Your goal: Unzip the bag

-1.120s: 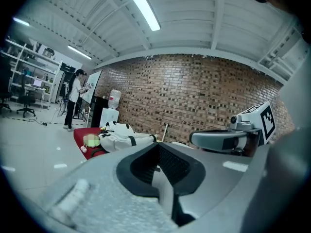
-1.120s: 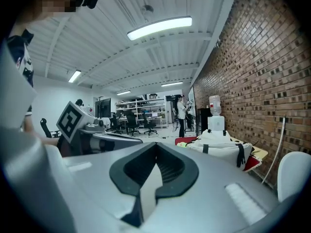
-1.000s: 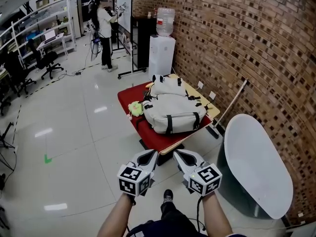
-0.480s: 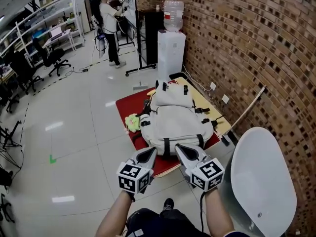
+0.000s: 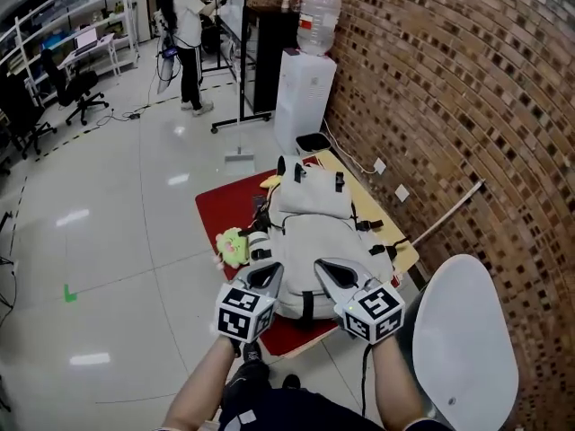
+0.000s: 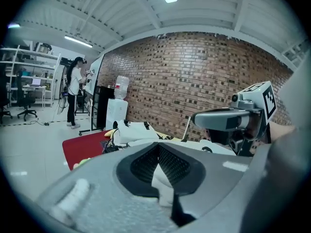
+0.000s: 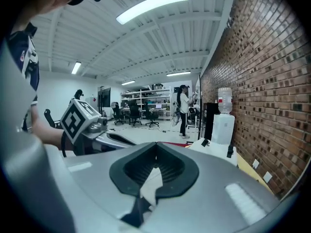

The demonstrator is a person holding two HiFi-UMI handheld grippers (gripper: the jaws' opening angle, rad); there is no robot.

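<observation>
Head view | bag (image 5: 316,232) ahead of left hand-held gripper (image 5: 269,274), right hand-held gripper (image 5: 329,268) | both closed, empty

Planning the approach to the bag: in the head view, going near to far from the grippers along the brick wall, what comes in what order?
left gripper and right gripper side by side, both shut and empty → white backpack on the red-topped table → water dispenser → person standing at the far end

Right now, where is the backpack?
Head view, centre: the backpack lies on the red cloth, a green plush toy at its left edge, the brick wall to its right.
</observation>
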